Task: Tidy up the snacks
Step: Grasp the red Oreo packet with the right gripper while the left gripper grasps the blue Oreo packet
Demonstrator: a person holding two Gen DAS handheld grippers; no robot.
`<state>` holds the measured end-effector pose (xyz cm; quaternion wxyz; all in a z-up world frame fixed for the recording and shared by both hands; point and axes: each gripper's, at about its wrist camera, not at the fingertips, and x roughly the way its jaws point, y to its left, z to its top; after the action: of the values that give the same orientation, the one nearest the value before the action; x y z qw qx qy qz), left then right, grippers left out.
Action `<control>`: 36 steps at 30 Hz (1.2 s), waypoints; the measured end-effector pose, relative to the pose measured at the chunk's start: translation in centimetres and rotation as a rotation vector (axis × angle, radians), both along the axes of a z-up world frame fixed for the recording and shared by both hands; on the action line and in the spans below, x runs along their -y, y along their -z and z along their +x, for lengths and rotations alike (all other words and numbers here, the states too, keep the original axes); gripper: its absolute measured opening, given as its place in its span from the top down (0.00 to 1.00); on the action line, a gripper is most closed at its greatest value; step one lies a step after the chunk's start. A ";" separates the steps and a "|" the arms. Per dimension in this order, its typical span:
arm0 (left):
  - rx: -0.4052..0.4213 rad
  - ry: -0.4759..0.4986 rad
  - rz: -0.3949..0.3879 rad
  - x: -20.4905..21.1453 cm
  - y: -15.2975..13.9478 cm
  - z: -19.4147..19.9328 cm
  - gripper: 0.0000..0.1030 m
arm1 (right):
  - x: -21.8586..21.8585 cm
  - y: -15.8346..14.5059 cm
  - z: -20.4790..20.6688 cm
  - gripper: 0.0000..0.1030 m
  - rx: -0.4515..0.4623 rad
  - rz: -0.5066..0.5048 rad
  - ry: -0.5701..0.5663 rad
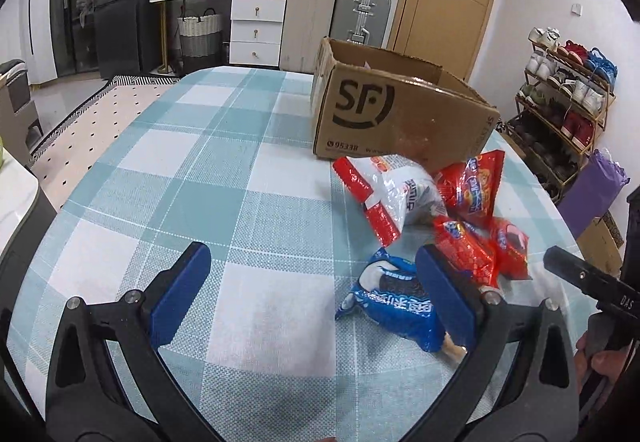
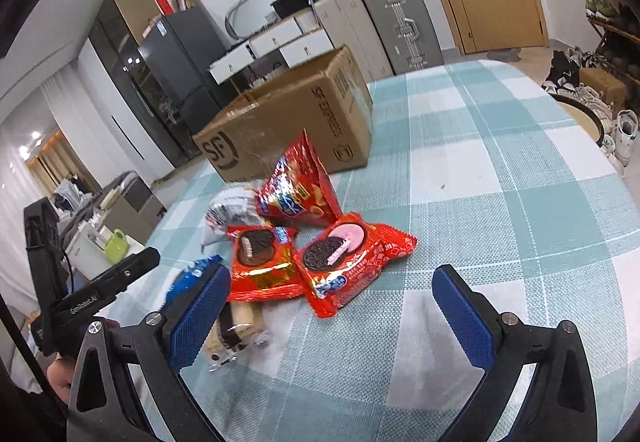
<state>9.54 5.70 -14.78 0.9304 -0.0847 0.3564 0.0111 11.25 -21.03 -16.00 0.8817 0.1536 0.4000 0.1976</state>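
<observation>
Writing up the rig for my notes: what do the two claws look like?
Both alike: the left claw and right claw have black angular arms with silver screws, ending in textured blue pads. Each view shows the other unit's black handle, with white lettering.

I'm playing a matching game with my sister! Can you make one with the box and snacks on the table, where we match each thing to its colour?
Things:
1. cardboard box
2. cookie packet with the pink cookie
3. packet by the left tool
4. tablecloth

Colours:
A. blue
B. teal and white checks
C. brown
D. red

Pairs: 1-C, 2-D, 3-A, 4-B
</observation>
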 end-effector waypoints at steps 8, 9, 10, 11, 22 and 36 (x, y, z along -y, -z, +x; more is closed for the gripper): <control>-0.033 0.020 -0.036 -0.2 1.2 0.7 0.01 | -1.7 1.2 2.9 0.01 -0.078 -0.061 -0.001; -0.036 0.023 -0.043 -0.2 1.2 0.9 0.01 | -1.9 1.2 3.3 0.01 -0.080 -0.073 0.003; -0.040 0.024 -0.051 -0.3 1.3 0.9 0.01 | -2.2 1.3 3.7 0.01 -0.081 -0.088 0.007; -0.045 0.023 -0.056 -0.4 1.4 1.0 0.01 | -2.3 1.3 3.9 0.01 -0.082 -0.102 0.009; -0.070 0.016 -0.104 -1.1 2.2 1.5 0.01 | -3.5 1.3 4.6 0.26 -0.075 -0.222 0.016; -0.076 -0.003 -0.113 -1.5 2.5 1.4 0.01 | -1.9 0.3 2.4 0.47 -0.016 -0.111 0.007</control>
<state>10.91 7.20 -17.27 0.9099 -0.1373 0.3914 -0.0044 13.67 -19.11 -16.35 0.8864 0.1075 0.4167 0.1708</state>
